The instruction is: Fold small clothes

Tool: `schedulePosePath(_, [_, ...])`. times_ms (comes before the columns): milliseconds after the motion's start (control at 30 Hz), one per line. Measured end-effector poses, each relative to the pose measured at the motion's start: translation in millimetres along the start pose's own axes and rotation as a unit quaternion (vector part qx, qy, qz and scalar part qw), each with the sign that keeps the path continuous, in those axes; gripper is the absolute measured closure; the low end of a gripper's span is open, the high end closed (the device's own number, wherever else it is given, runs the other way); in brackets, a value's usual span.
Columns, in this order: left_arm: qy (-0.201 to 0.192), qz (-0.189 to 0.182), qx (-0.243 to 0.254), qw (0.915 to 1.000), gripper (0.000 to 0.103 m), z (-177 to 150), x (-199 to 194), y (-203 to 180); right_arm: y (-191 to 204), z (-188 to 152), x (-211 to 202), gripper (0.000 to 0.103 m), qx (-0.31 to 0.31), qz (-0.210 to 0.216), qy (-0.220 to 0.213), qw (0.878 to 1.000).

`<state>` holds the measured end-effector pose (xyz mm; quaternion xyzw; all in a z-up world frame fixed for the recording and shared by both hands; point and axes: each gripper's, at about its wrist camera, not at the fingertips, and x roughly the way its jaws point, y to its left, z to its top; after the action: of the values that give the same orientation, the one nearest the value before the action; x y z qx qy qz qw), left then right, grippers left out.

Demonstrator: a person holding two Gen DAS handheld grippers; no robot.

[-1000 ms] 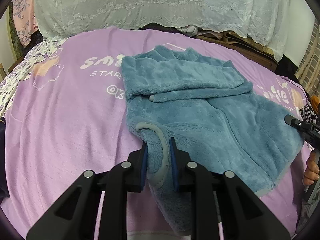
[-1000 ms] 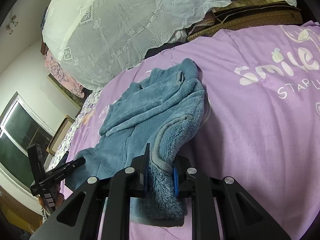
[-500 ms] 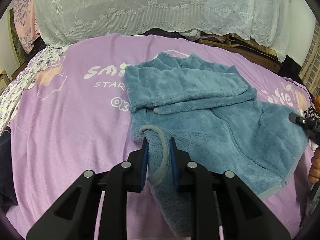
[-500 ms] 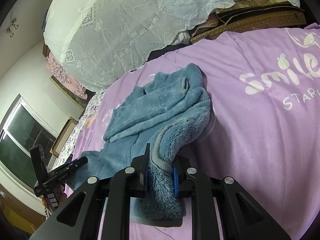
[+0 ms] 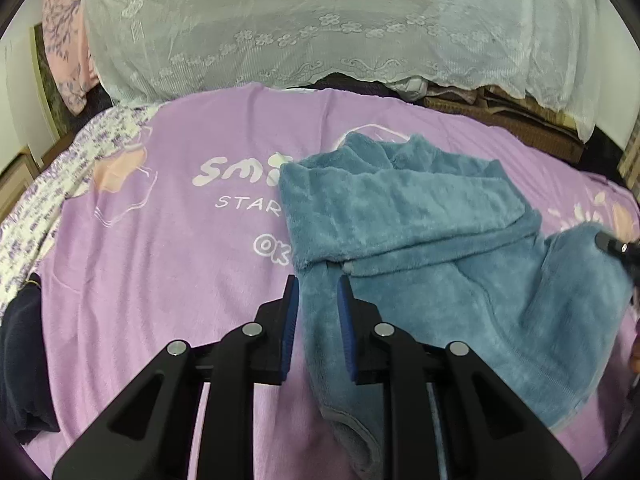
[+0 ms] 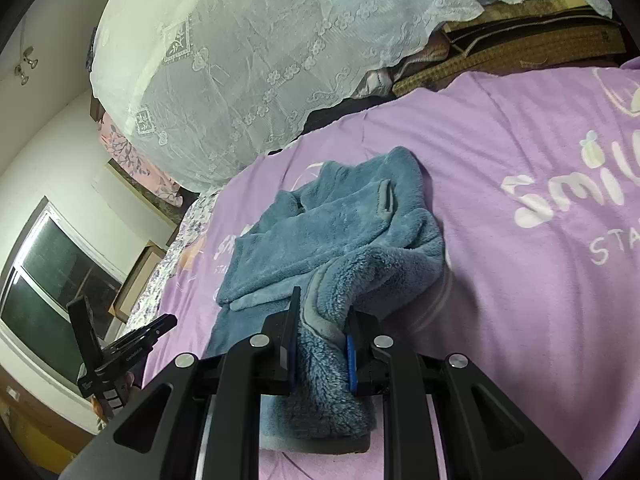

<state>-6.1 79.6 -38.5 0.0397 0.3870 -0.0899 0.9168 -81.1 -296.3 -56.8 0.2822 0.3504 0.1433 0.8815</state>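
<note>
A fluffy blue fleece garment (image 5: pixel 420 232) with grey trim lies partly folded on the purple bedspread (image 5: pixel 160 280). My left gripper (image 5: pixel 318 292) is shut on the garment's near left edge, which is lifted off the bed and hangs down between the pads. In the right wrist view the same blue garment (image 6: pixel 332 232) is bunched, and my right gripper (image 6: pixel 322 312) is shut on its grey-trimmed near edge, raised above the bedspread (image 6: pixel 520 300). The right gripper's tip (image 5: pixel 612 244) shows at the left view's right edge; the left gripper (image 6: pixel 124 344) shows at the right view's lower left.
A white lace cover (image 5: pixel 320 28) drapes over a pile behind the bed. A floral sheet (image 5: pixel 36 208) and a dark cloth (image 5: pixel 20 360) lie at the bed's left side. Woven mats (image 6: pixel 520 52) are stacked at the back. A window (image 6: pixel 48 276) is at left.
Both grippers have risen and moved toward the far side of the bed, carrying the garment's near edge with them. The hem now hangs below the left fingers.
</note>
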Motion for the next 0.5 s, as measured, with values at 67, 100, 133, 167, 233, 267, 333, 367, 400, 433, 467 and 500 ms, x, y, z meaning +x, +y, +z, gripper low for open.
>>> schedulePosePath(67, [0.015,-0.004,-0.003,0.9999,0.084,-0.3,6.0,4.3,-0.2,-1.7,2.7,0.085,0.000,-0.006,0.003,1.000])
schedulePosePath(100, [0.034,-0.022,-0.006,0.9992,0.084,-4.8,9.8,8.7,-1.3,-3.5,3.1,0.085,0.001,-0.006,0.006,1.000])
schedulePosePath(133, [0.051,-0.039,-0.009,0.9979,0.084,-9.9,12.0,12.7,-2.3,-4.8,2.9,0.085,0.001,-0.007,0.006,1.000])
schedulePosePath(167, [0.062,-0.048,-0.012,0.9968,0.083,-15.4,12.9,14.3,-3.8,-6.7,1.8,0.085,0.002,-0.009,0.007,1.000])
schedulePosePath(233, [0.090,-0.061,-0.009,0.9941,0.064,-35.2,11.3,17.0,-6.7,-10.1,-0.3,0.085,0.004,-0.010,0.007,1.000])
schedulePosePath(267, [0.098,-0.060,-0.007,0.9933,0.049,-45.1,9.4,16.5,-8.3,-12.1,-1.2,0.085,0.006,-0.010,0.008,1.000])
schedulePosePath(333, [0.113,-0.071,0.000,0.9911,0.043,-65.7,5.9,12.2,-11.5,-16.6,-2.9,0.085,0.009,-0.010,0.009,1.000])
schedulePosePath(367, [0.123,-0.083,0.004,0.9889,0.043,-76.2,5.1,9.7,-13.4,-19.5,-3.6,0.085,0.009,-0.010,0.010,1.000])
schedulePosePath(400, [0.134,-0.098,0.004,0.9861,0.043,-84.3,5.2,8.0,-14.9,-21.7,-3.9,0.085,0.010,-0.010,0.012,1.000])
schedulePosePath(433, [0.148,-0.117,-0.001,0.9819,0.042,-92.2,7.4,5.5,-16.1,-23.8,-3.8,0.085,0.011,-0.011,0.013,1.000])
schedulePosePath(467, [0.159,-0.133,-0.006,0.9782,0.042,-96.7,10.4,3.4,-17.9,-25.8,-3.7,0.085,0.012,-0.011,0.014,1.000])
schedulePosePath(500, [0.169,-0.148,-0.010,0.9743,0.042,-100.1,14.5,0.5,-19.3,-27.4,-3.5,0.085,0.014,-0.011,0.015,1.000])
